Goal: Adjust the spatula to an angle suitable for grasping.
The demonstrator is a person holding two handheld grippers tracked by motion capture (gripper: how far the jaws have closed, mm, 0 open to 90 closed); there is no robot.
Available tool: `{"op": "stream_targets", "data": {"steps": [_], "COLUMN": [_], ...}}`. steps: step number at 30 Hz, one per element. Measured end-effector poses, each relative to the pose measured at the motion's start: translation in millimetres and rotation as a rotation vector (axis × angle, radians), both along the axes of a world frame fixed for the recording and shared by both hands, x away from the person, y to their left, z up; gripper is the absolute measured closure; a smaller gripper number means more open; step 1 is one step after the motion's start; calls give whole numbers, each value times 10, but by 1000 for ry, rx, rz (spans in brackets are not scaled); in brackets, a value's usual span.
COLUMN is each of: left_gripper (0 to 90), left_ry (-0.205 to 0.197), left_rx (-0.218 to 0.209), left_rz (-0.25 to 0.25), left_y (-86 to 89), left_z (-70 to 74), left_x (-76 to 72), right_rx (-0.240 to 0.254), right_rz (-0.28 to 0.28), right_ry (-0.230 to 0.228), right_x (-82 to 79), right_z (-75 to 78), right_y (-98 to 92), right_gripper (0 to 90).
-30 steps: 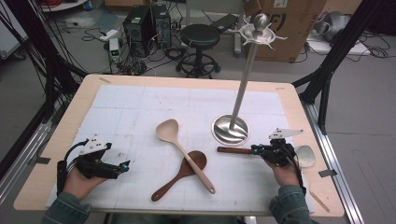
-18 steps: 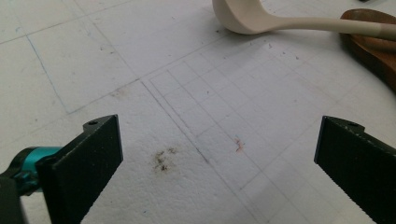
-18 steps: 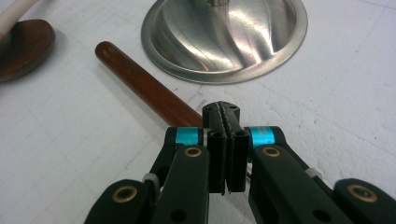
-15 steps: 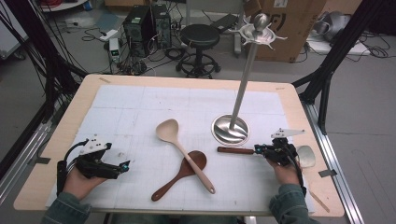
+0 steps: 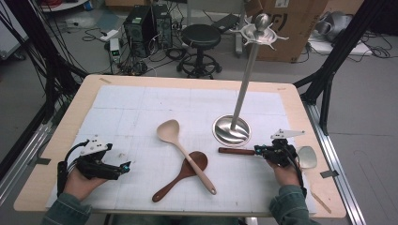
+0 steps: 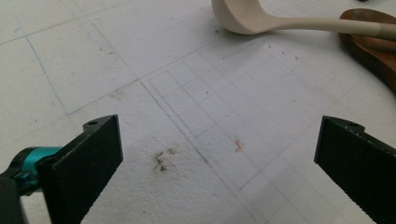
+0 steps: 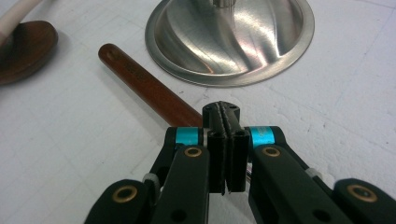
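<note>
Nothing has shifted over the last second: the right hand-held gripper (image 7: 225,122) stays clamped shut over the steel ladle's dark wooden handle (image 7: 144,87) beside the rack base (image 7: 229,39), not yet lifted, while the left hand-held gripper (image 6: 219,154) rests open.

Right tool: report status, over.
Right tool shut on ladle handle. Left tool open, empty. Stand base just beyond handle.

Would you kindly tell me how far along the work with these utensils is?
Done: nothing yet; the stand has bare hooks. In hand: the right hand-held gripper is shut at the dark-handled utensil, which lies on the table; a firm grip cannot be confirmed. Left: the pale spoon and brown spoon lie crossed and untouched, and the left hand-held gripper rests open.
</note>
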State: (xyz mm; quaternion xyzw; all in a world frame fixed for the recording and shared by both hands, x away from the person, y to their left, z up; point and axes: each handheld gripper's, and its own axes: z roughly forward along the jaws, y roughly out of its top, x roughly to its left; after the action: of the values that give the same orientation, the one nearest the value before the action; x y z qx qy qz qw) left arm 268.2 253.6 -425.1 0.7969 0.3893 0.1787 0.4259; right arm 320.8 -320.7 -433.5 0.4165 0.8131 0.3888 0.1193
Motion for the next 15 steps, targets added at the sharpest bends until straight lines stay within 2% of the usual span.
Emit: {"op": "stream_targets", "data": {"steps": [7,15], "left_gripper": [16,16], "left_ry": [1,0], "left_rx": [3,7], "left_rz": [-4,-3], "left_y": [-1,-3], "left_z": [0,0], "left_x": [1,1], "right_rx": [4,12], "right_rz": [-5,15], "right_ry": [0,-1], "right_x": [-10,-12], "right_z": [1,-5], "right_y": [12,74], "right_gripper": [897,897]}}
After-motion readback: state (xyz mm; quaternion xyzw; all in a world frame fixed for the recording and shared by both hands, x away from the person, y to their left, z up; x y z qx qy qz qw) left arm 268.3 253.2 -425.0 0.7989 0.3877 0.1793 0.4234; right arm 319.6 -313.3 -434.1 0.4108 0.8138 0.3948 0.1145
